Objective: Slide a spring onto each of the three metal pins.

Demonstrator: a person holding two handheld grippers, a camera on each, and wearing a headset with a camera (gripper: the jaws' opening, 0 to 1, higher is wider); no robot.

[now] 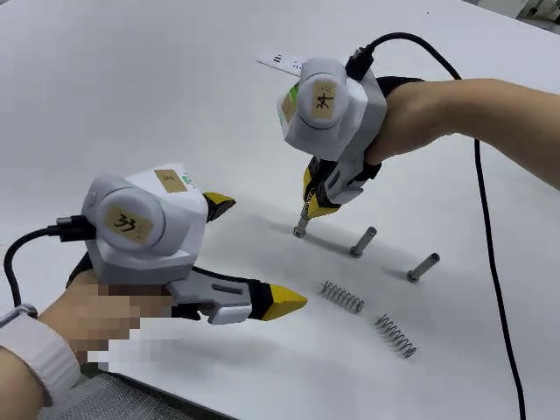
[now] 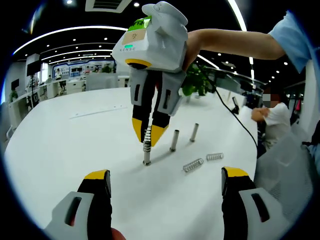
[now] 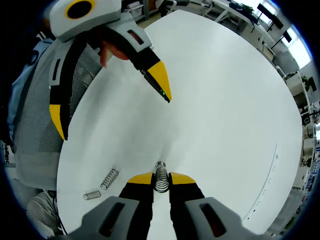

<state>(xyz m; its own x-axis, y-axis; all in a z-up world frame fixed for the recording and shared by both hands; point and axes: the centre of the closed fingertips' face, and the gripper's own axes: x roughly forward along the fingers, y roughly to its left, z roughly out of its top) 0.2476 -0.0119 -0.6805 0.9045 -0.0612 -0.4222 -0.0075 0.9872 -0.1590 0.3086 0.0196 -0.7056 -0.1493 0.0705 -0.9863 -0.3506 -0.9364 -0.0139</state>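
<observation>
Left gripper [image 1: 258,254], scrawled tan tag [image 1: 129,225]; right gripper [image 1: 313,206] pinches spring [image 3: 161,178]

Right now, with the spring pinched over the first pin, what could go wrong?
The spring in the right gripper looks only partly down the first pin; pushed off-axis it may bind or pop free. The pin stands with no visible fixture, so side force could tip it. The open left gripper hovers near a loose spring and could nudge it.
</observation>
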